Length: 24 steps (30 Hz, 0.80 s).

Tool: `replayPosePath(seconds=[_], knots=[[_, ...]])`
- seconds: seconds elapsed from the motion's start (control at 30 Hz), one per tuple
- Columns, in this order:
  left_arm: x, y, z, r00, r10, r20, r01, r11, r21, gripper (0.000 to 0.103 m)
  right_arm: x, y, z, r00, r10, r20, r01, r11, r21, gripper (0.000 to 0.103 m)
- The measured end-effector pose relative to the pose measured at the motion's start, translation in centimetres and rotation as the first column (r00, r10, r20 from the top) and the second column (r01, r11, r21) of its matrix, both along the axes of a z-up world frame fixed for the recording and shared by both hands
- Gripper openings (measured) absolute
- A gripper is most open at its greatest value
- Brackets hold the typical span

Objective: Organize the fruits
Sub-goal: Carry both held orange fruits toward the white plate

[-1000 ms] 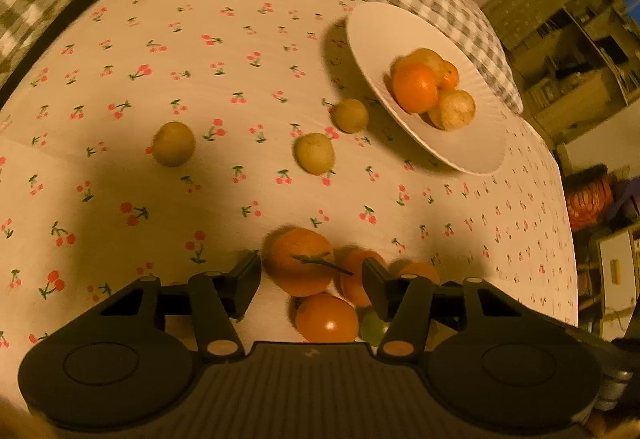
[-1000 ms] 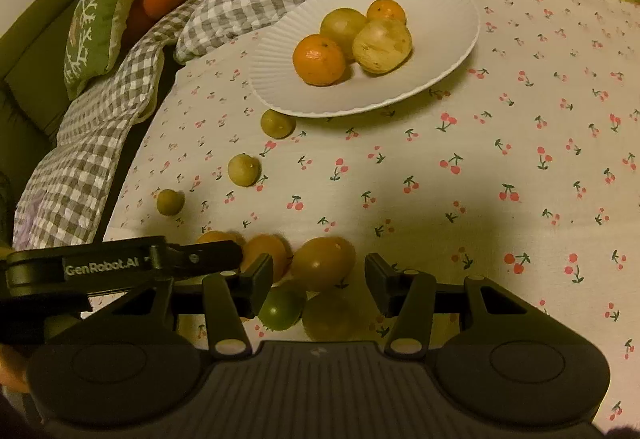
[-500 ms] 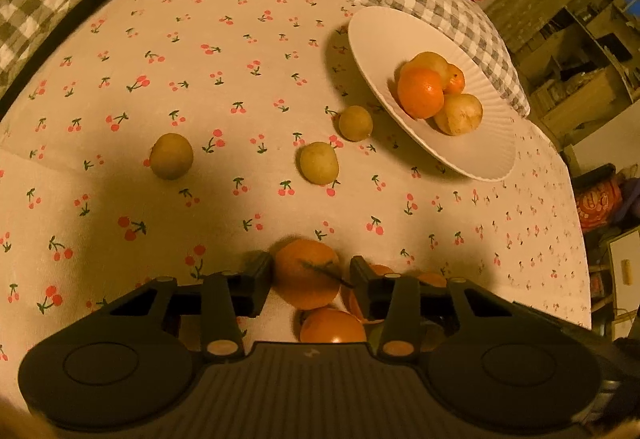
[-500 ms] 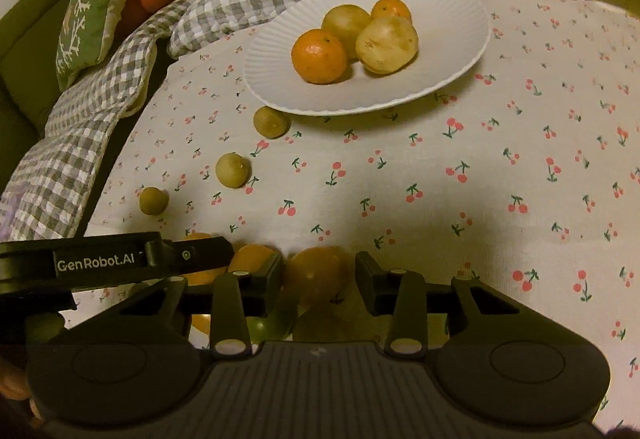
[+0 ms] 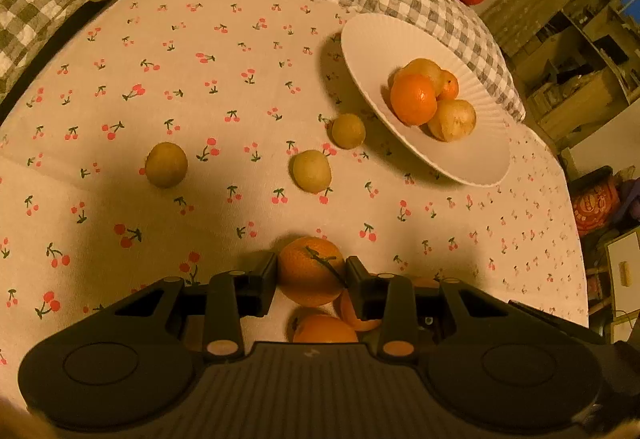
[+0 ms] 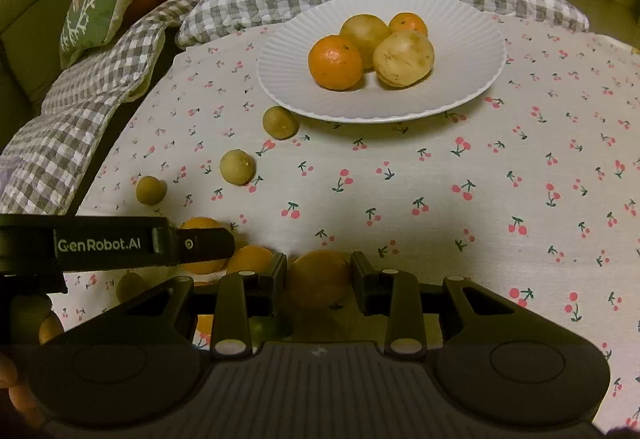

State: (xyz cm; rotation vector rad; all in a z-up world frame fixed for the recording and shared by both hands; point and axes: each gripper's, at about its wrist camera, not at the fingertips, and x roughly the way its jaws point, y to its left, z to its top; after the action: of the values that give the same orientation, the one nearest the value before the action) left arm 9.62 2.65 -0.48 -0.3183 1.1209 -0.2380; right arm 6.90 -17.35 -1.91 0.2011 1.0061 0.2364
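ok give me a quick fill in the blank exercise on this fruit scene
1. The white plate holds ____ fruits.
2. The left gripper is shut on an ____ with a stem.
3. Beside the plate, ____ small greenish fruits lie in a row on the cloth.
4. The tablecloth is printed with small red ____.

Missing words: four; orange; three; cherries

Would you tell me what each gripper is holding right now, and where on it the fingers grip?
The left gripper clamps a stemmed orange across its sides; the right gripper likewise clamps a yellow-orange fruit. Both have just closed.
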Motion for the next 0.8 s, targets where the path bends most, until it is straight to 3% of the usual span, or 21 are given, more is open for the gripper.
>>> replayPosePath(seconds=[0.47,0.8], knots=[[0.0,0.6,1.0,0.999,0.026,0.026,-0.025,0.999,-0.025,0.024,-0.2,0.0,0.8,1.0,-0.003,0.027,0.003,1.0,0.008,0.031],[-0.5,0.0,2.5,0.996,-0.003,0.092,0.001,1.0,0.015,0.024,-0.3,0.3,1.3,0.998,0.014,0.058,-0.013,1.0,-0.011,0.031]])
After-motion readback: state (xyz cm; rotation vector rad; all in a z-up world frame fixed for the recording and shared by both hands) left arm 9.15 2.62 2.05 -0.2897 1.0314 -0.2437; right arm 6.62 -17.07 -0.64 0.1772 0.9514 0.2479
